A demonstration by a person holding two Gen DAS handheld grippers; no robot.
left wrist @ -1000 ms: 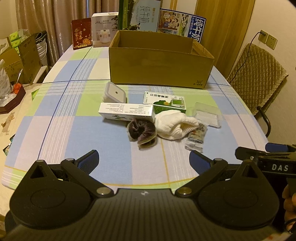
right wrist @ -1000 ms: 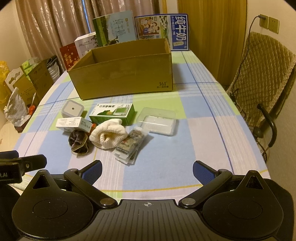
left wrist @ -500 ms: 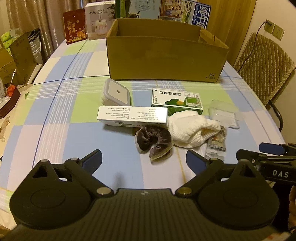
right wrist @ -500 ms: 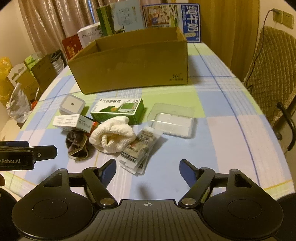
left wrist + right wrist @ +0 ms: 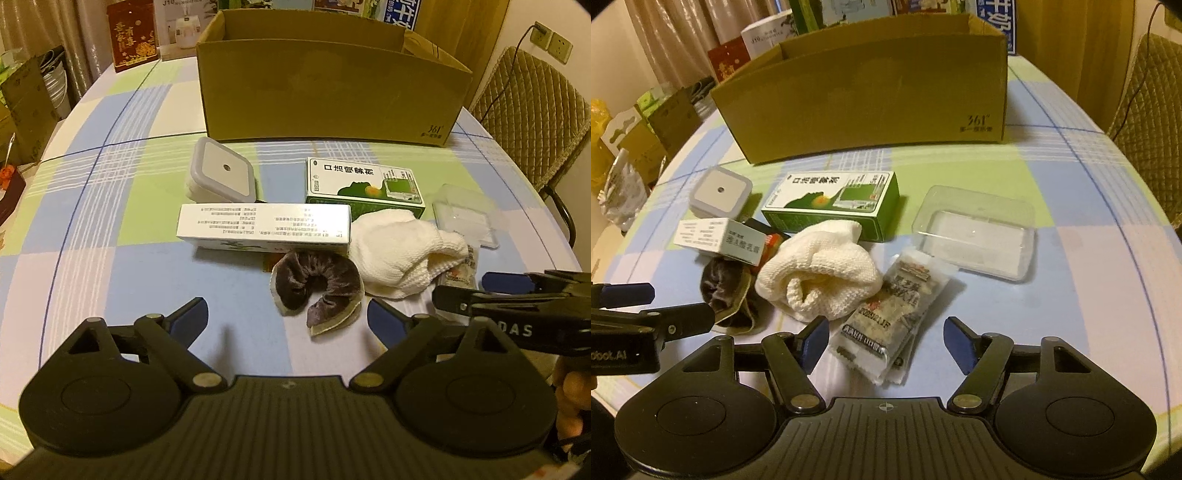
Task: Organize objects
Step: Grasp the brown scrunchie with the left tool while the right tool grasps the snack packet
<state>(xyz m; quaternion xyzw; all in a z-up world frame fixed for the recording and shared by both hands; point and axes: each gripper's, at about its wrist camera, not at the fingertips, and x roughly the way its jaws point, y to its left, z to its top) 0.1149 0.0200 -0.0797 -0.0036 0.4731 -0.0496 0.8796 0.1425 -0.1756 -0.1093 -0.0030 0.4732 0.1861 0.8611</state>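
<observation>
Left gripper (image 5: 286,319): we hold its jaws wide apart, empty, just short of the brown velvet scrunchie (image 5: 317,286).
Scrunchie grip: we judge a low, centred pinch across its rolled band best, clear of the long white carton (image 5: 264,229) touching it behind.
Middle pile: white knitted cloth (image 5: 820,271) lies against the green box (image 5: 833,203); the grey-lidded container (image 5: 720,192) sits further left.
Right gripper (image 5: 882,341): jaws apart, straddling the near end of the snack sachets (image 5: 894,314).
Destination: open cardboard box (image 5: 871,92) stands behind everything.
Change: both grippers have moved closer to the pile; the right jaws have narrowed.
</observation>
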